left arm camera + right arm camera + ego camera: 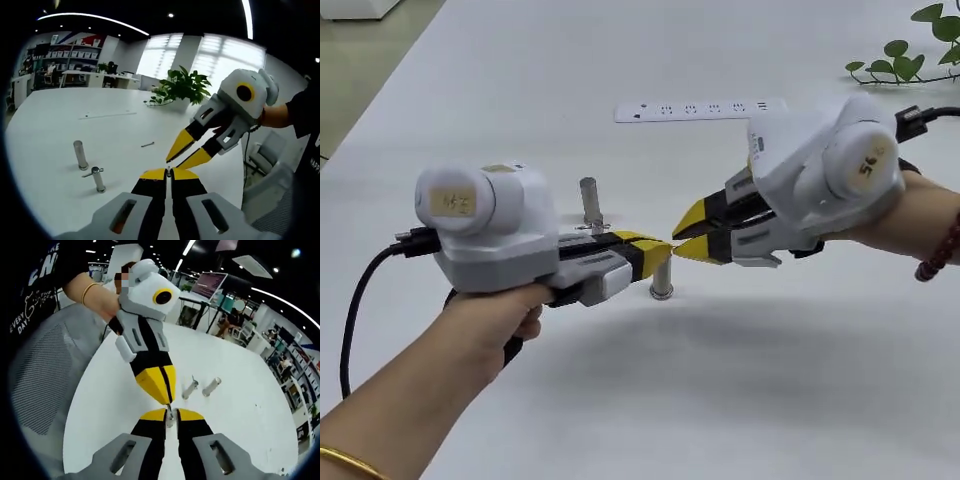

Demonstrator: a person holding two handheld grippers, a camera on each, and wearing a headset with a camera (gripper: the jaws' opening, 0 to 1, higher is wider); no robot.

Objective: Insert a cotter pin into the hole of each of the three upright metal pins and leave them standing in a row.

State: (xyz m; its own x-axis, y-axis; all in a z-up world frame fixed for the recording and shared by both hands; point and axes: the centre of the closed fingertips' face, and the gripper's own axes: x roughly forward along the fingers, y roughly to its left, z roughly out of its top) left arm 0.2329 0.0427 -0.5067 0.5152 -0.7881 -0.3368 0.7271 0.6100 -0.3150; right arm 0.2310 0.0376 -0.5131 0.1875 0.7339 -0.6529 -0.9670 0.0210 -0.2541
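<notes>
Right, the two grippers are nose to nose over the white table (790, 380), dead centre in the head view. The left gripper (664, 249) comes in from the left of the frame with its yellow jaws pressed together on the thin end of a cotter pin (170, 418). The right gripper (677, 241) reaches in from the right with its jaws at a narrow gap, and the other end of that cotter pin sits between them. Whether it is actually pinching, I cannot tell. So that pin is up in the air, bridging the two sets of tips.

Just below the tips in the head view stands the near metal pin (661, 281), upright. Up and to the left of it stands the far metal pin (588, 197), also upright. In the lower left of the left gripper view, just beside the far one, is the middle metal pin (99, 181), upright, with a fitted cotter pin (93, 172) crossing near its top. A loose cotter pin (147, 144) lies flat on the table near the middle of that view.

Along the top of the head view lies a white power strip (700, 108), with a leafy plant (918, 48) in the upper right corner.
</notes>
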